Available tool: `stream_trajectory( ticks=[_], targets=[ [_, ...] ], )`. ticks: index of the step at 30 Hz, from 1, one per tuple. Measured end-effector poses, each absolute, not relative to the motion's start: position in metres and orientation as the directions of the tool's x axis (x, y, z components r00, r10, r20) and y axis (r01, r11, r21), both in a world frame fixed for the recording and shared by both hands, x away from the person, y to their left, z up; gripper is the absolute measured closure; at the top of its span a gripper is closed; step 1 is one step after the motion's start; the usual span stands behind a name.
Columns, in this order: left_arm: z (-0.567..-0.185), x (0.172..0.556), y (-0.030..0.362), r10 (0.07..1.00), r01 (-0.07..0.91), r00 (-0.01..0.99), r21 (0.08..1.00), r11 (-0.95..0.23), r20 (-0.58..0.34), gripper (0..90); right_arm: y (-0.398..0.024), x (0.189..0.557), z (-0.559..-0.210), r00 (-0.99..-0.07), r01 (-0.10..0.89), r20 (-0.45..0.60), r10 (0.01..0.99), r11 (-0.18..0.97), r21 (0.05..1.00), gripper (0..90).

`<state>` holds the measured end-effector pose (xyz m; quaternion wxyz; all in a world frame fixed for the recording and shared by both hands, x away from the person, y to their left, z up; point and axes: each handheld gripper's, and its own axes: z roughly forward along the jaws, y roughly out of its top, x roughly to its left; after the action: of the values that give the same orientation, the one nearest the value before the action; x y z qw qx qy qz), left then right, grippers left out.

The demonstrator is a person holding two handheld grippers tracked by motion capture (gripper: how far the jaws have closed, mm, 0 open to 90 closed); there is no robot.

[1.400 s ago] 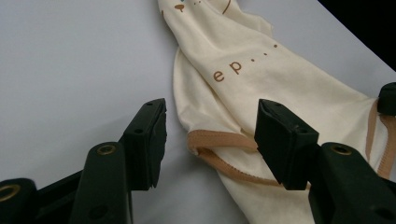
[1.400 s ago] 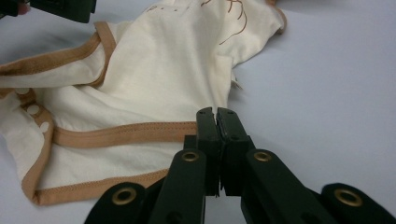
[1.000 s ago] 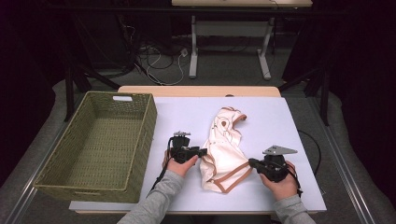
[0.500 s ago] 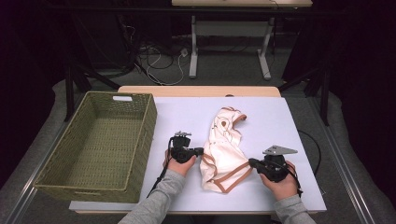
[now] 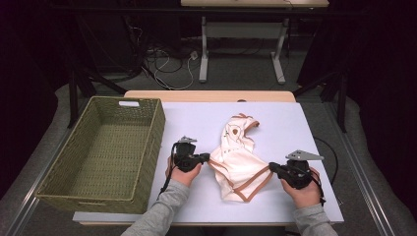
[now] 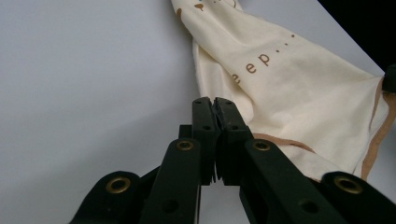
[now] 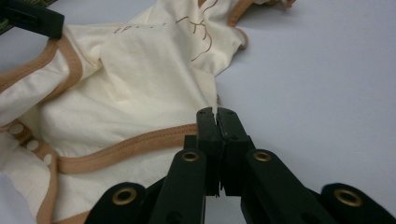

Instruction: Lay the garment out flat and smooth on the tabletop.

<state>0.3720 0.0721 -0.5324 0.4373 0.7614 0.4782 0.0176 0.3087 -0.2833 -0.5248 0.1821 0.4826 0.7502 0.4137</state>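
White and smooth, the worktop [image 5: 295,128] carried everything. Nearest to the person, the right hand-held gripper [image 5: 272,167] had its jaws pressed together on the brown-trimmed edge of a cream garment [image 5: 239,157], at the garment's right side. A little farther, the left hand-held gripper [image 5: 207,157] was pinching the left edge of the same garment; its jaws had just been closing and now stood together with cloth between them. The garment lay crumpled between the two hand-held grippers, near the middle of the worktop. A woven basket [image 5: 152,142] stood at the left side. Beyond the worktop, cables [image 5: 167,64] lay on the dark floor.
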Motion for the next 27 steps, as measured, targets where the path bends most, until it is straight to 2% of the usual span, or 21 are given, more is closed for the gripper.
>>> stream_trajectory(
  ticks=[12, 27],
  targets=[
    [-0.527, 0.372, 0.089, 0.773, 0.7, 0.522, 0.7, -0.146, -0.361, 88.4, -0.305, 0.316, -0.52, -0.401, 0.584, 0.135, 0.906, 0.139, 0.8, 88.9],
    [-0.531, 0.372, 0.1, 0.822, 0.699, 0.475, 0.701, -0.138, -0.312, 88.3, -0.304, 0.326, -0.525, -0.387, 0.581, 0.125, 0.913, 0.137, 0.802, 88.8]
  ],
)
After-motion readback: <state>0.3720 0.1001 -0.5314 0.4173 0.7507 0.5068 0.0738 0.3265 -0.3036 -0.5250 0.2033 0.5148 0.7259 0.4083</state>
